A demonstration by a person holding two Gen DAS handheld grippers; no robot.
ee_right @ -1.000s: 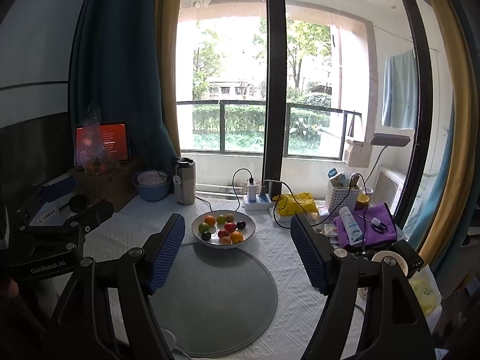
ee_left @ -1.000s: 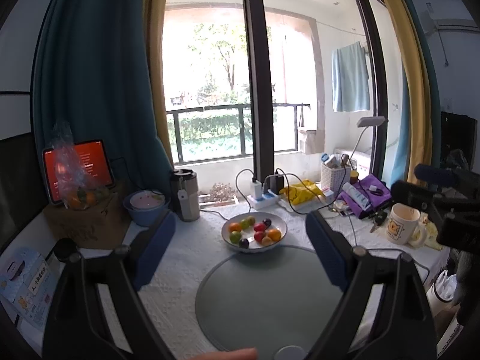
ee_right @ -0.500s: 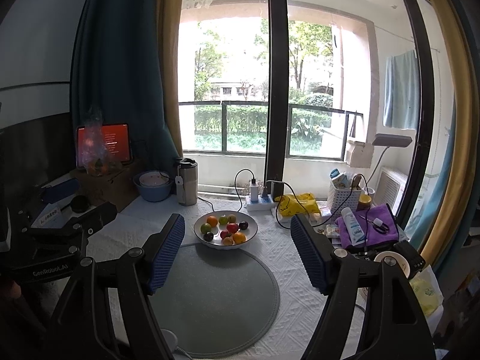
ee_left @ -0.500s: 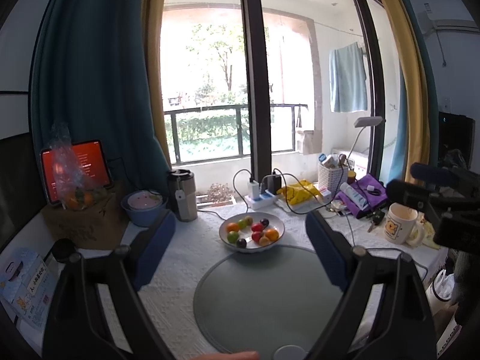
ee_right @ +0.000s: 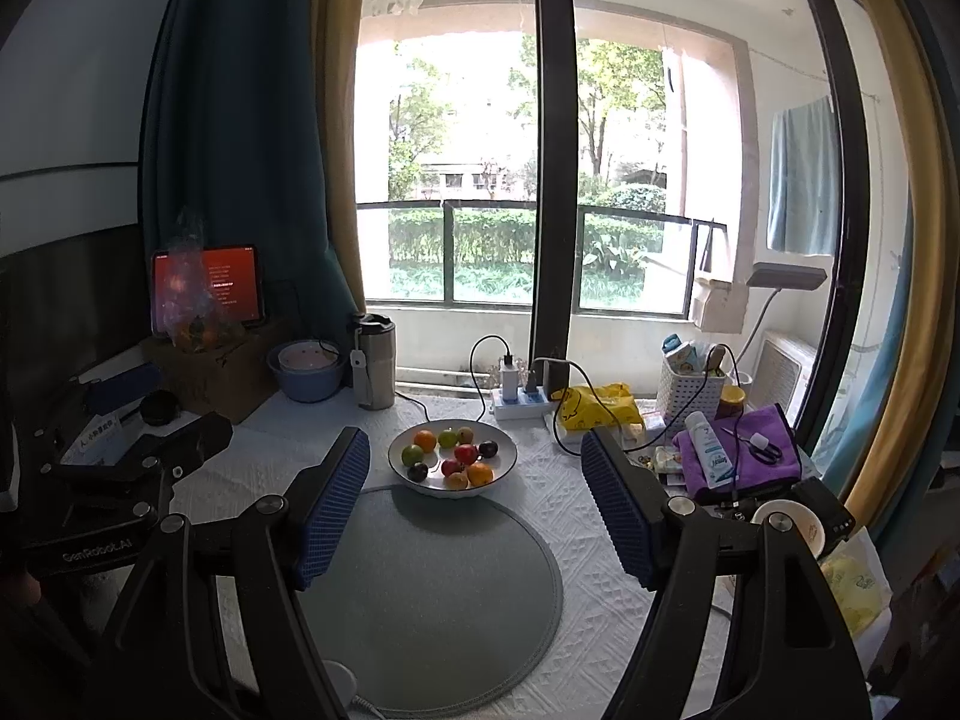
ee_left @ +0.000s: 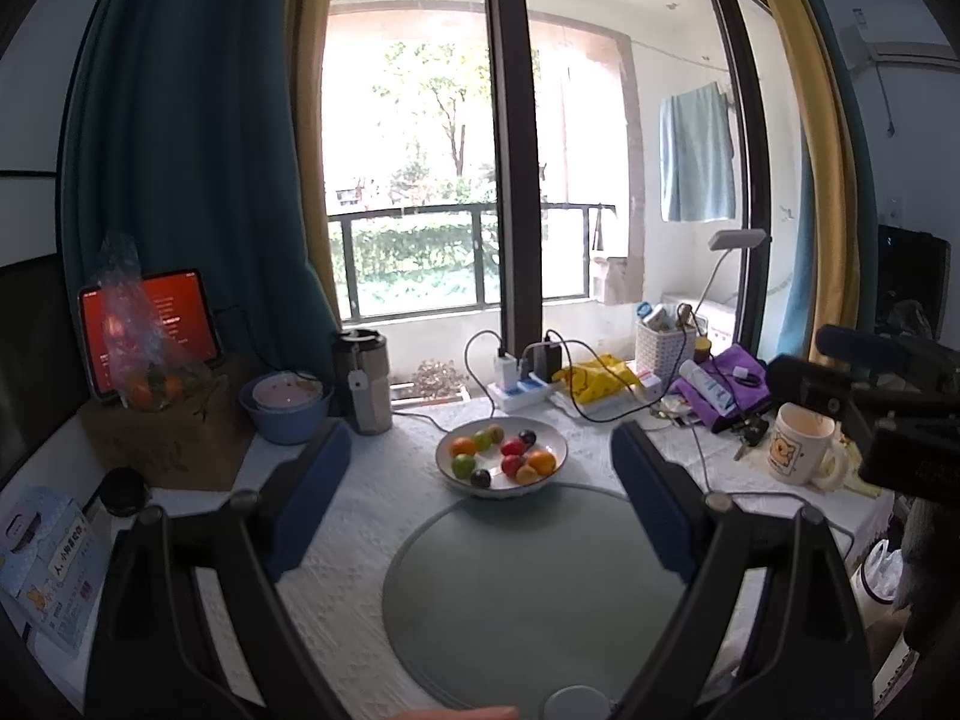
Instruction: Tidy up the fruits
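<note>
Your left hand-held gripper (ee_left: 480,498) and right hand-held gripper (ee_right: 474,504) both stand with their blue pads spread wide apart and nothing between them, held above the near edge of the desk (ee_right: 540,498). The fruits (ee_right: 453,456) all lie together in the white bowl (ee_right: 504,468) at the centre of each frame, just above the round grey mat (ee_right: 432,588), whose far edge the bowl touches or slightly overlaps. You can make out orange, green, red and dark purple pieces, packed close and touching one another.

This layout fits two stages: fruits gathered in the bowl as the finished arrangement, or fruits waiting in the bowl to be sorted out onto the bare mat. The frames do not settle which, so judge before you commit.

If you do reach in, bring one gripper at a time. Keep the pads wide until they straddle a single piece, favour one at the bowl's rim, and close gently, since round fruit is likely to roll or squirt aside. Mind the charging cables (ee_right: 576,414) trailing at the upper right of the bowl, and the mug (ee_left: 801,450) at the right of the left wrist view.
</note>
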